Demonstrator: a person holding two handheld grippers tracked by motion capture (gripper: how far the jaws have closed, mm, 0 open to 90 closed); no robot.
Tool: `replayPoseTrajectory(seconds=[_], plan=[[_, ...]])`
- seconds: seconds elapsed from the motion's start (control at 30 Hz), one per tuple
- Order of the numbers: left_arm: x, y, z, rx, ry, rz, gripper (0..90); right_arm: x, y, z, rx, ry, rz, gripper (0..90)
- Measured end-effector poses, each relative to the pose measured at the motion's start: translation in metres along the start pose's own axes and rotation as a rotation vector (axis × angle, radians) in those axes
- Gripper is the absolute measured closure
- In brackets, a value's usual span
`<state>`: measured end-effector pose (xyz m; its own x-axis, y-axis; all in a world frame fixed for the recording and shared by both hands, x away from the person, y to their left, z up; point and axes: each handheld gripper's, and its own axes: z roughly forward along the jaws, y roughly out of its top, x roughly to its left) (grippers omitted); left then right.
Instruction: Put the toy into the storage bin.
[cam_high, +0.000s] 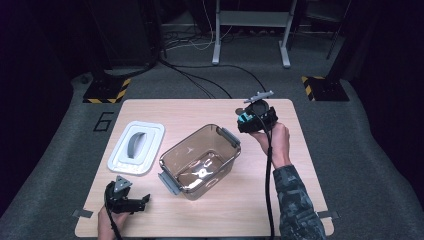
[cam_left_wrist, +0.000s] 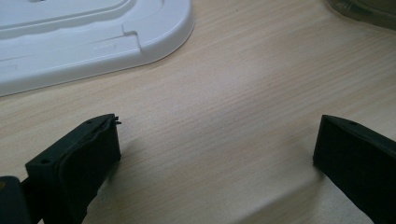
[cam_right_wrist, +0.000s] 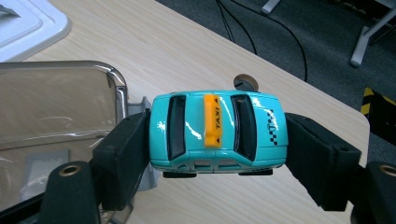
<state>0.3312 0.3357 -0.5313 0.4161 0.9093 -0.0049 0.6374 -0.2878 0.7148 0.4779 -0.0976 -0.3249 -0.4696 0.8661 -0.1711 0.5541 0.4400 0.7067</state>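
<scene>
A: Starting at the left of the clear container (cam_high: 200, 161), the white lid (cam_high: 136, 147) lies flat on the surface (cam_high: 300, 200), and nearer the person than the lid the left hand-held gripper (cam_high: 140, 201) rests low with its jaws wide apart and nothing between them

B: So that one is no risk?

A: Little. It sits close to the lid's rim, so a careless sweep could nudge the lid toward the container, but it looks parked

B: And the container itself?

A: Open, empty as far as the high view shows, its grey latch handles (cam_high: 228, 136) sticking out at both ends. Those are the hazard

B: Why?

A: To the right of the container, just past its far corner and raised off the surface, the right hand-held gripper (cam_right_wrist: 217, 135) is clamped on the teal toy taxi (cam_right_wrist: 217, 130), gripping it nose and tail. One jaw hangs right beside the near latch. If the car is meant to go into the container, a low approach could knock jaw or bumper against the latch or the rim and shove the container along the surface

B: Could the taxi slip?

A: Possibly. The body is glossy and rounded, and the pads bear on its curved ends, so a tilt of the wrist might let it pivot or pop out. Released from high up, it could bounce or roll on its wheels inside
</scene>
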Motion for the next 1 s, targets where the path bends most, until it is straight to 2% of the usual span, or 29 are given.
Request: replayPoseTrajectory(seconds=[0.27,0.43,0.77,1.0], plan=[[0.000,0.000,0.000,0.000,-0.002,-0.001,0.0,0.012,0.016,-0.006,-0.012,0.016,-0.021,24.3],[0.000,0.000,0.000,0.000,-0.002,-0.001,0.0,0.022,0.025,-0.007,-0.016,0.050,-0.037,24.3],[0.000,0.000,0.000,0.000,-0.002,0.000,0.1,0.047,0.036,-0.001,0.008,0.098,-0.105,24.2],[0.000,0.000,0.000,0.000,-0.001,-0.001,0.1,0.063,0.040,0.003,0.024,0.139,-0.123,24.2]])
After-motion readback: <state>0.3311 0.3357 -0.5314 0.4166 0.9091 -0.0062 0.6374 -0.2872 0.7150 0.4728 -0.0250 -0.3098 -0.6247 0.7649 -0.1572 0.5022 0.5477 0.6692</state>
